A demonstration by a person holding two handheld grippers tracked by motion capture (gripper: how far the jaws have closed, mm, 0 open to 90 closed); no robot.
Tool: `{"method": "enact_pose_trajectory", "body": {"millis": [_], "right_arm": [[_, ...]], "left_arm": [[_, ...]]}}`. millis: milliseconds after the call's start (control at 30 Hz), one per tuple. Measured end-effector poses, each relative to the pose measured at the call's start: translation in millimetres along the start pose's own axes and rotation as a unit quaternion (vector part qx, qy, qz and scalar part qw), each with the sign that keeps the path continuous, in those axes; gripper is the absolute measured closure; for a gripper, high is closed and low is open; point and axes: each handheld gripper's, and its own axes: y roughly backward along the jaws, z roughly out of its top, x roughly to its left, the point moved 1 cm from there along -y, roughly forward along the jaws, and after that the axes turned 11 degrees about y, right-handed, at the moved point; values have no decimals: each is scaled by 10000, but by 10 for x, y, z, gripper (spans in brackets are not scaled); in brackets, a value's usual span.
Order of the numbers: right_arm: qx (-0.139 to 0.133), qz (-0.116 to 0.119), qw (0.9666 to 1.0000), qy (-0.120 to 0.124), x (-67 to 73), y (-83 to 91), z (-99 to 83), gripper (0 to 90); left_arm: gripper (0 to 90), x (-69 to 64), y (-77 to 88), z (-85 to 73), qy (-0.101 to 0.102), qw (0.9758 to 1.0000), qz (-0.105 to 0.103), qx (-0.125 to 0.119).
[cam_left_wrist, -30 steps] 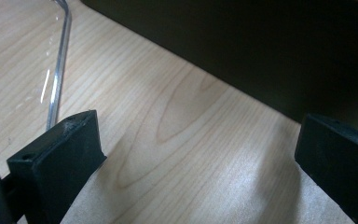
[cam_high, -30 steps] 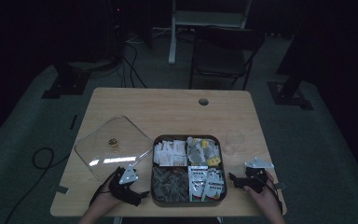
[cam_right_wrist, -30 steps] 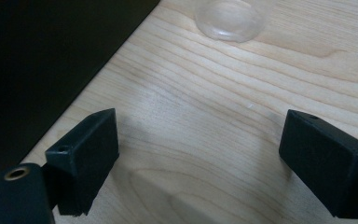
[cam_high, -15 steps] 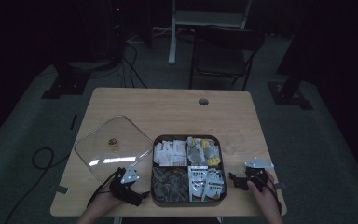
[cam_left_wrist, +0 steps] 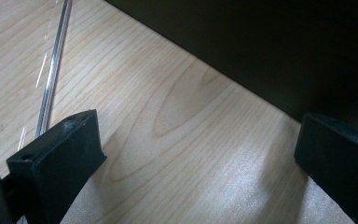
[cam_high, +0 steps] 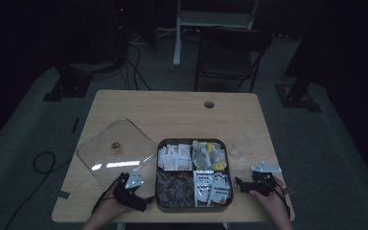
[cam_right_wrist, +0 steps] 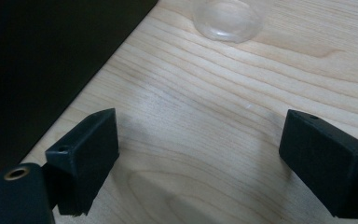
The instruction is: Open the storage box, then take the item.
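A dark tray (cam_high: 156,189) with four compartments of tea bags and packets sits at the table's front middle. Its clear lid (cam_high: 116,151) with a small brass knob lies flat to the left. My left gripper (cam_high: 139,195) rests on the table just left of the tray, open, nothing between its jaws; its own view has the tray's dark wall (cam_left_wrist: 270,51) ahead and the lid's edge (cam_left_wrist: 53,70) at left. My right gripper (cam_high: 239,184) rests right of the tray, open and empty. A clear glass (cam_high: 240,145) (cam_right_wrist: 228,18) stands beyond it.
The wooden table (cam_high: 172,112) has a round cable hole (cam_high: 209,104) near its far edge. A dark chair (cam_high: 230,52) and cables stand on the floor behind. The tray's wall (cam_right_wrist: 51,60) runs along the left of the right gripper view.
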Motion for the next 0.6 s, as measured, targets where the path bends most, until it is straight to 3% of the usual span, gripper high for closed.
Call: {"method": "enact_pose_trajectory", "body": {"millis": [367, 600], "right_arm": [[-1, -98, 9999, -123, 19, 12, 0, 136], [44, -24, 9995, -314, 24, 70, -8, 167]], "left_arm": [[12, -3, 1, -3, 10, 10000, 5, -6], [12, -3, 2, -3, 10, 10000, 1, -10]]}}
